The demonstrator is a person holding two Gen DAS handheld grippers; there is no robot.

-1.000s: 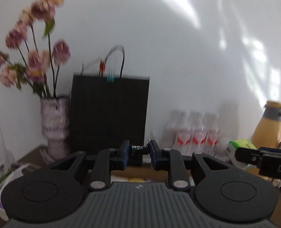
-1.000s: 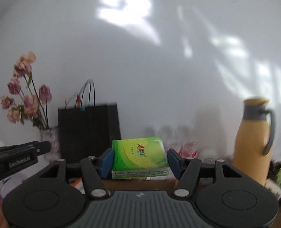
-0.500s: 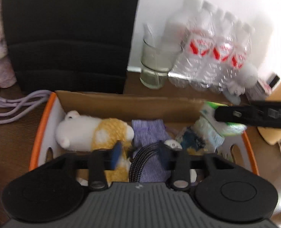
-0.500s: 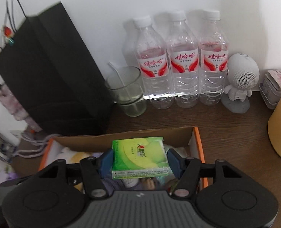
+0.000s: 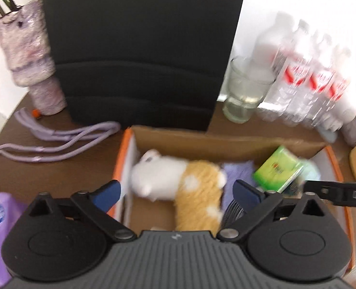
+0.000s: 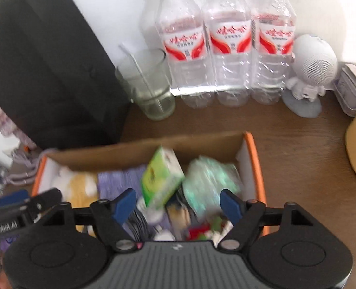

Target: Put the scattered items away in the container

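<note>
Left wrist view: we are holding the left gripper (image 5: 175, 191) with fingers spread over the cardboard box (image 5: 202, 139), where a plush toy (image 5: 178, 180) is lying (blurred). Right wrist view: our right gripper (image 6: 179, 204) is gaping too, gripping nothing; the green tissue pack (image 6: 162, 175) is sitting tilted inside the box, near the surface's back edge.

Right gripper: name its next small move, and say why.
Probably lift the right gripper straight up and away from the box. Its jaws stand wide open with nothing between them, and the green tissue pack lies tilted among the things inside, so that drop looks done.
</note>
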